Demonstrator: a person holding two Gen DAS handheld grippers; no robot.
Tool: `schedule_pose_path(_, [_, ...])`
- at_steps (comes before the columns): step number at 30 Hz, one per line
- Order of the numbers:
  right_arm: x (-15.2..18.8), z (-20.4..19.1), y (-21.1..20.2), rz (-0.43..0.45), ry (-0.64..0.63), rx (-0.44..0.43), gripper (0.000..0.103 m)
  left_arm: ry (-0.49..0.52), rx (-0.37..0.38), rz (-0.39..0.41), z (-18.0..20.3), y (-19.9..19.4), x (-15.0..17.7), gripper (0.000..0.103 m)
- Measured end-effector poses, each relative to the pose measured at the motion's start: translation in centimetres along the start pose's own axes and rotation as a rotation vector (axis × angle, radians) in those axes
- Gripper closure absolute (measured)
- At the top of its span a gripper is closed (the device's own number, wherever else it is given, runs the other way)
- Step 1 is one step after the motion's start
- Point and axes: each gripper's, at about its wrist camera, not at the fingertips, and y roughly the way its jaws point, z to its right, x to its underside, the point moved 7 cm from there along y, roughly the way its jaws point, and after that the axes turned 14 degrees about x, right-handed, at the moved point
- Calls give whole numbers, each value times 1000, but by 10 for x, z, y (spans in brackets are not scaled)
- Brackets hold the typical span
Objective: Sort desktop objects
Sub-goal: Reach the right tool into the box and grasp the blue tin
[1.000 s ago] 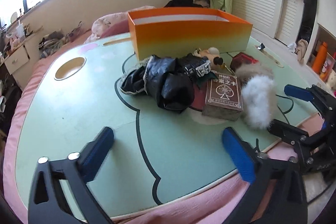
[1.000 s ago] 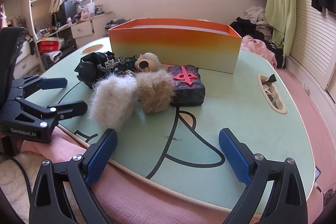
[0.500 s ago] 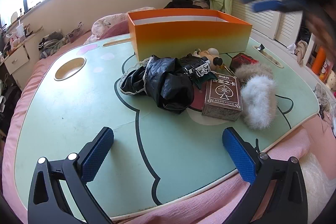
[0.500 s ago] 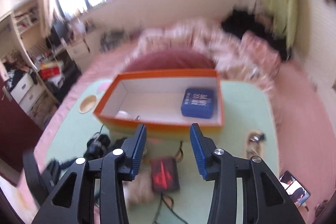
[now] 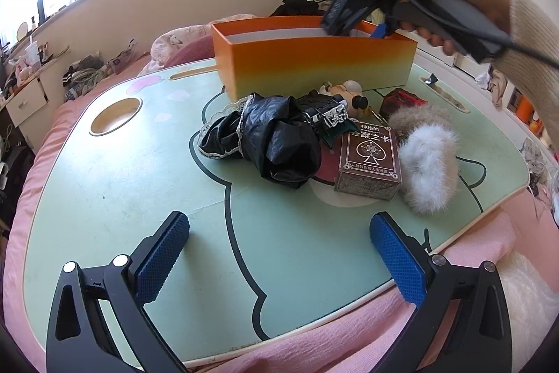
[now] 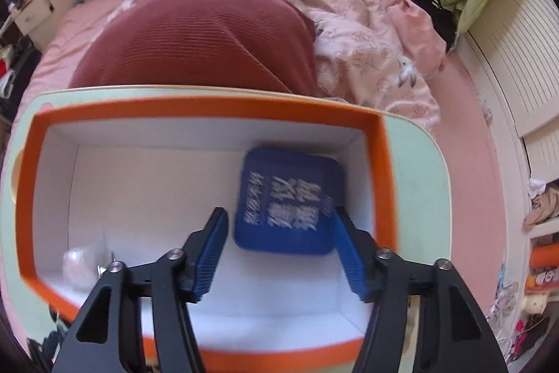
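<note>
Inside orange box (image 6: 31, 198), flat blue box (image 6: 286, 198) between fingers (image 6: 213, 250).

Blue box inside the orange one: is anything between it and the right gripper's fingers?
Nothing visible. The right gripper is open, down inside the orange box, with its fingers on either side of the blue box on the white floor. The view is blurred, so contact is unclear.

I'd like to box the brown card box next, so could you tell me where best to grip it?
Grip the brown card box across its two long side faces, coming from above: it lies flat, and those faces are parallel, though the white fur puff crowds its right side.
</note>
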Motion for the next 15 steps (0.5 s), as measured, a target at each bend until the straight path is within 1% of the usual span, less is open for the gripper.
schedule_pose_path(1, [-1,-5,0,2,-10,1,28,0,1,1,0,0,0,0])
schedule_pose_path(2, [-2,-10,-2,14,-24,-12,28,-1,3,2,-1,-1,1,0])
schedule_pose_path(5, [-1,-22,-12,19,-27,-135,29,0,6,4,-1,-2,1,0])
schedule_pose_path(6, [-1,-23,-14,12,-14,-157,31,0,6,4,-1,-2,1,0])
schedule_pose_path(7, [-2,-22,-15,11,-8,-150,32,0,5,4,-1,-2,1,0])
schedule_pose_path(10, [-9,-13,-18,41,-5,-71,32,0,5,3,-2,-2,1,0])
schedule_pose_path(11, [-9,-9,-15,27,5,-45,32,0,5,3,-2,-2,1,0])
schedule_pose_path(13, [-10,-2,0,-30,36,-17,32,-2,3,4,-2,-2,0,0])
schedule_pose_path(15, [-12,-1,12,-53,19,23,28,5,1,5,0,-2,0,0])
